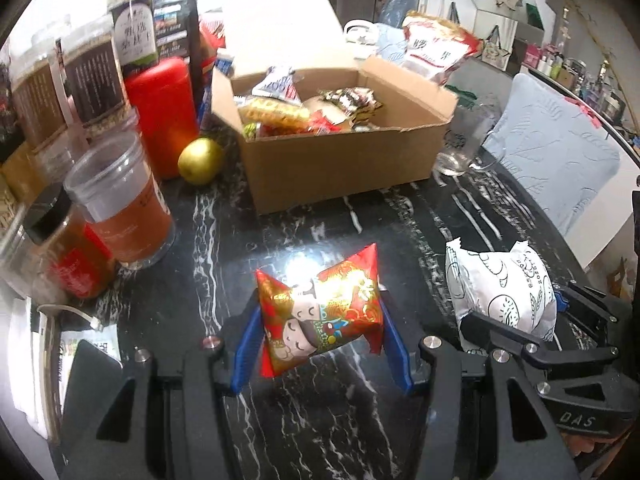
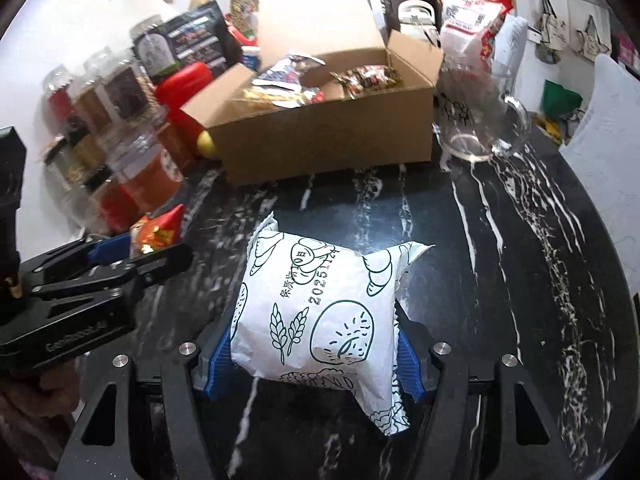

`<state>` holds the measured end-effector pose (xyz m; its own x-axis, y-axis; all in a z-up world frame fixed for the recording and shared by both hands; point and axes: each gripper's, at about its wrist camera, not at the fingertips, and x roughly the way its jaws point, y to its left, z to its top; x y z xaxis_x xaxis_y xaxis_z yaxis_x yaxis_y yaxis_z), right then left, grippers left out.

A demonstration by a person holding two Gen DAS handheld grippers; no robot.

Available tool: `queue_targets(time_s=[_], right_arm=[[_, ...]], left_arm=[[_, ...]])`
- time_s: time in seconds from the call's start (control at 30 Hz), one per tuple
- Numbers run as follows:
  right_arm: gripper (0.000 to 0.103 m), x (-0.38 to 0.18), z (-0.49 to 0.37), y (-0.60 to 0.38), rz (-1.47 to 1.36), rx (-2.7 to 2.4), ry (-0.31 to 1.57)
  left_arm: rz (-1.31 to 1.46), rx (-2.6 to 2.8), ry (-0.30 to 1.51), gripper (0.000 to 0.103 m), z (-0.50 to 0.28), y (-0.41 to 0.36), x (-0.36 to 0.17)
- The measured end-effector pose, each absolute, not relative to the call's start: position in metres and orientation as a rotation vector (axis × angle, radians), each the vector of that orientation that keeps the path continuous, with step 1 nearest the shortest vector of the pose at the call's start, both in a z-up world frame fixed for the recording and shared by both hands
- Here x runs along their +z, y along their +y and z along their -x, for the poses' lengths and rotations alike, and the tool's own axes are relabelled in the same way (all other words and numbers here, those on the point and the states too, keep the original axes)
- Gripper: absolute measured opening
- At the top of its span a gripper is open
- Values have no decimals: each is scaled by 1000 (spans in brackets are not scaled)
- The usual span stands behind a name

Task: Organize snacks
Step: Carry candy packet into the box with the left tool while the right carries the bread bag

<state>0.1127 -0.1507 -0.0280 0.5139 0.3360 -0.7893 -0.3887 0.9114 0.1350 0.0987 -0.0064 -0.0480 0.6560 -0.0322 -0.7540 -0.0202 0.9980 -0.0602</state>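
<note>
Snacks are in both claws at once: the left gripper (image 1: 320,320) clamps a red and gold snack packet (image 1: 320,312) between its blue pads, and the right gripper (image 2: 314,344) clamps a white bread packet (image 2: 320,312) printed with green line drawings. Both packets hang clear above the black marble table (image 2: 500,280), near its front edge, with the right gripper just beside the left one.

Ahead, toward the back of the table, sits the open cardboard box (image 1: 340,156), already part filled with wrapped snacks. To its left stand a red canister (image 1: 164,116), a yellow fruit (image 1: 200,160) and a crowd of clear jars (image 1: 120,208); to its right a glass pitcher (image 2: 476,120).

The step in hand looks like carrying both packets to the box. To do it well, lift each packet above the box's near wall before crossing it, keep the grip steady since the puffed wrappers can slip, and stagger the two hands so they do not collide over the opening. Keep the left one well off the jars. Release only once each packet is over the pile.
</note>
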Motion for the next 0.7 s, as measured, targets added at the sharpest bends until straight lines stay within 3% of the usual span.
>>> queue_targets(time_s=[0.7], right_arm=[[66,71,-100,-152,83,526,700]], left_arm=[[-18,-59,591,53,-94,-29,52]])
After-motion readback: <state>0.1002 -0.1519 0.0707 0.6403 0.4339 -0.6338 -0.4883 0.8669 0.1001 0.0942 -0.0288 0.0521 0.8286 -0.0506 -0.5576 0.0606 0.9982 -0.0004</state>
